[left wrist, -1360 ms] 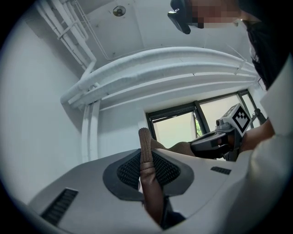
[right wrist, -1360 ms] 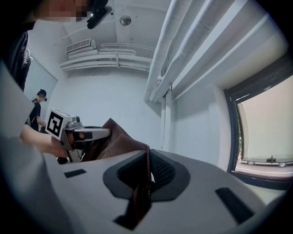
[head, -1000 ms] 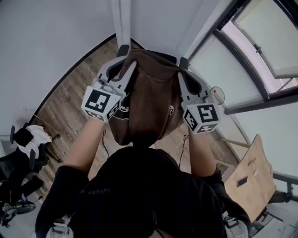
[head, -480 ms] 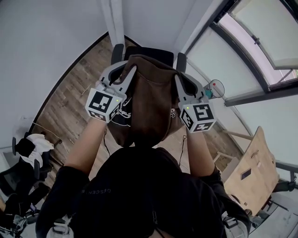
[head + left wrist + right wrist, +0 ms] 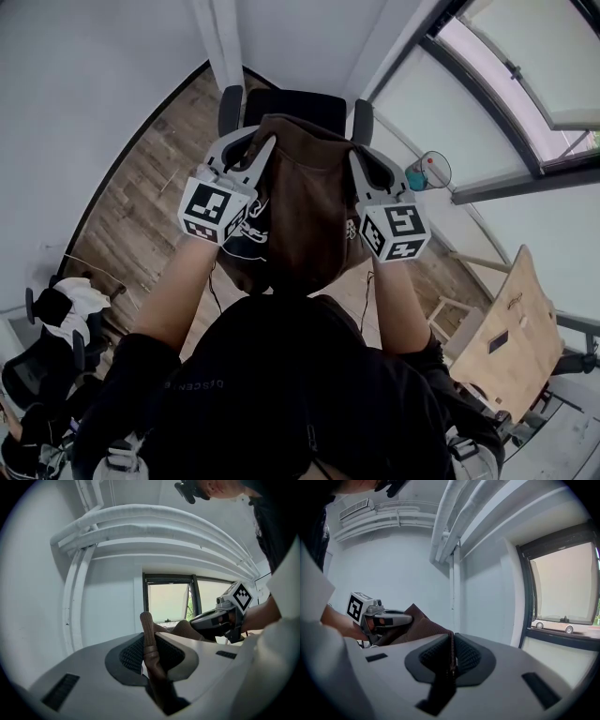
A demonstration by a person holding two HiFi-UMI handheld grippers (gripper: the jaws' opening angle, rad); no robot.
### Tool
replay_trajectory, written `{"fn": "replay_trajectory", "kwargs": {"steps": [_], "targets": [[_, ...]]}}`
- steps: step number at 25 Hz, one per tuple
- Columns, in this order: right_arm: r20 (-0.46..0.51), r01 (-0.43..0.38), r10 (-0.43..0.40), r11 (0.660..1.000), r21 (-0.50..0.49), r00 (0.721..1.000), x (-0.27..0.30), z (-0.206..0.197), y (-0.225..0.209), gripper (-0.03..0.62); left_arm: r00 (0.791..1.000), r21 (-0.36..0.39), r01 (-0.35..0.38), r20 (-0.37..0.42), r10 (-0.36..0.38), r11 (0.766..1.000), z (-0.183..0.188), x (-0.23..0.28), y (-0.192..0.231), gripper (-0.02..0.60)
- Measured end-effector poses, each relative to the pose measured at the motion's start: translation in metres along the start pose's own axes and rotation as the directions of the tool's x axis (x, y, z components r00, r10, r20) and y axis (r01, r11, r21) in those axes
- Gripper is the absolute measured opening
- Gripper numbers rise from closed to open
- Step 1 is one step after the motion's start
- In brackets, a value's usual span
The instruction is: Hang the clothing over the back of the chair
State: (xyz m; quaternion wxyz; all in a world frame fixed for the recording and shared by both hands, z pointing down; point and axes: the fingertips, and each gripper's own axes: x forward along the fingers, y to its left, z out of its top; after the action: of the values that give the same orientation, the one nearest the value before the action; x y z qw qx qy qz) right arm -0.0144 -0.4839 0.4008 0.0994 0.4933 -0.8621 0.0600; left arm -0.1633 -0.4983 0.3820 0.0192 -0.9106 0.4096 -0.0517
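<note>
Below you on the wooden floor (image 5: 141,202) stands the black chair (image 5: 291,101). The brown clothing (image 5: 305,202) hangs by its back, stretched between your left claw (image 5: 251,137) and right claw (image 5: 356,156), each clamped on the fabric's upper edge.

Mostly hidden behind the brown garment (image 5: 305,202): the chair (image 5: 292,101), only the top of its back and two armrest ends showing at the far side. Lower end of the garment lost behind the person's black top (image 5: 281,394). Tips of the left tool (image 5: 260,141) buried in the fabric in the head view. Just below that tool, a black-and-white patch (image 5: 246,230), half covered, not identifiable. Small white mark (image 5: 348,227) at the garment's right side, too small to read. In the left gripper view, pinched fabric running down into the dark gap between the jaws, its end unseen. At the near left, a second chair (image 5: 47,323) with white cloth, cut by the picture's edge.
</note>
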Motion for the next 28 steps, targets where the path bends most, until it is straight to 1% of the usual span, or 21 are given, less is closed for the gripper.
{"fn": "replay_trajectory", "kwargs": {"steps": [9,16,24,28], "targets": [[-0.062,0.016,-0.015,1.000,0.023,0.998,0.022,-0.023,-0.001,0.058,0.998,-0.046,0.017,-0.053,-0.019,0.999,-0.030,0.007,0.012,0.067],[-0.121,0.015,-0.010,0.999,0.038,0.993,0.038,-0.043,-0.007,0.077,0.996,-0.066,0.029,-0.085,-0.035,0.997,-0.049,0.015,0.018,0.067],[-0.169,0.001,0.009,0.998,0.059,0.986,0.048,-0.063,-0.011,0.094,0.990,-0.110,0.015,-0.141,-0.030,0.994,-0.075,0.021,0.023,0.067],[-0.179,-0.007,0.019,0.998,0.067,0.984,0.052,-0.067,-0.014,0.101,0.987,-0.129,0.011,-0.157,-0.031,0.992,-0.080,0.024,0.024,0.067]]}}
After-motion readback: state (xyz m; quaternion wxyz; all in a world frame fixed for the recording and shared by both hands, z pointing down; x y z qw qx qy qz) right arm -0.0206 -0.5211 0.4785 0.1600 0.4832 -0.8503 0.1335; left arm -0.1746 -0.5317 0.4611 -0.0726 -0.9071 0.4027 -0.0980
